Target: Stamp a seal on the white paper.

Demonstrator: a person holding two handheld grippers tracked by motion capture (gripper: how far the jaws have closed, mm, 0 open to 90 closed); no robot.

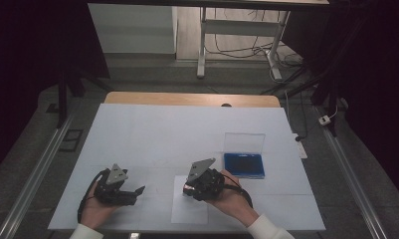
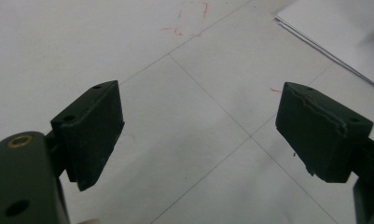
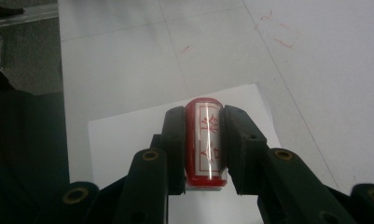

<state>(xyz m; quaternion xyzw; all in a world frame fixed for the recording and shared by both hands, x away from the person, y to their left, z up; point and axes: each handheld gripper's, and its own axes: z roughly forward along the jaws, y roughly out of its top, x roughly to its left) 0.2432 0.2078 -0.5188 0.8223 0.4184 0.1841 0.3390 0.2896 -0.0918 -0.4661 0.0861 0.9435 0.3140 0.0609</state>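
Note:
My right gripper [image 3: 204,123] is shut on a red stamp [image 3: 204,140] with a clear body and red characters on it. It hovers over a white sheet of paper [image 3: 124,135]. From above, the right gripper [image 1: 189,188] sits over the same paper [image 1: 189,209] near the table's front edge. My left gripper [image 2: 198,121] stands open with only the white table surface between its jaws. In the high view the left gripper [image 1: 137,191] rests at the front left, apart from the paper.
A blue ink pad case [image 1: 244,164] with its clear lid raised [image 1: 244,142] lies to the right of the right gripper. The white table cover [image 1: 162,134] carries faint red marks [image 2: 184,23]. A corner of paper [image 2: 334,28] lies ahead of the left gripper.

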